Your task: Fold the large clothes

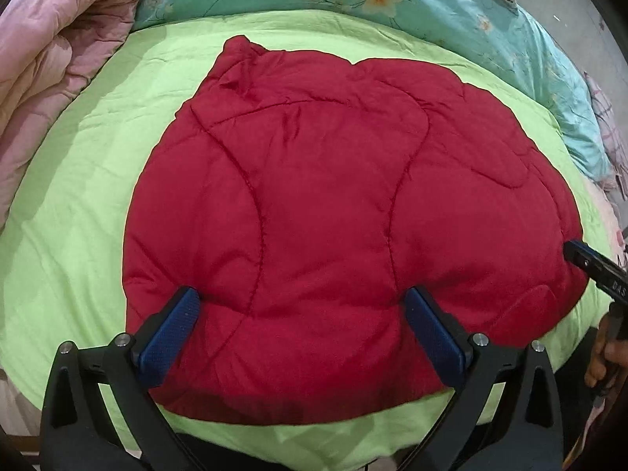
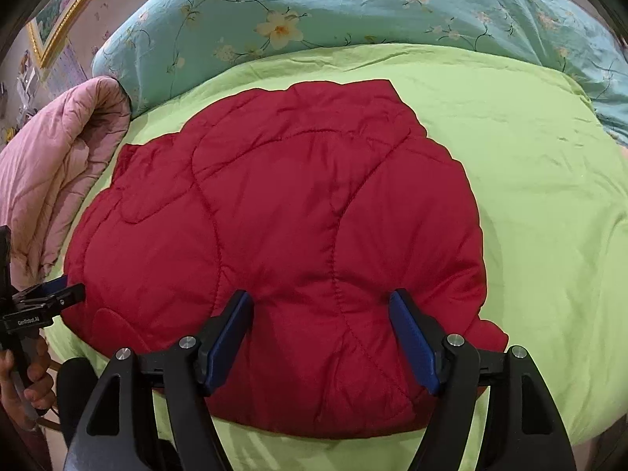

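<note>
A: Red quilted jacket [image 1: 333,204] lies flat on the lime-green sheet [image 1: 98,180], roughly mid-sheet. Green shows on all sides of the jacket; the widest bare stretch is beyond its right edge in the right wrist view.

B: Borders? Pink comforter [image 1: 51,59] bunched off the jacket's far-left corner, not touching it. Teal floral quilt [image 2: 353,15] runs along behind the jacket's far edge, a green strip between.

A: Orientation: long axis runs from the near hem away toward the teal quilt. The narrower far end tapers to a bunched point at the far left in the left wrist view. I can't tell collar from hem.

B: Left gripper [image 1: 302,294]: jaws wide, blue pads apart over the jacket's near part, nothing pinched. Right gripper [image 2: 320,296]: also spread wide over the near hem, not clamped on the fabric.

A: Each tool's tip sits just beside the jacket's side edge in the other's view.
</note>
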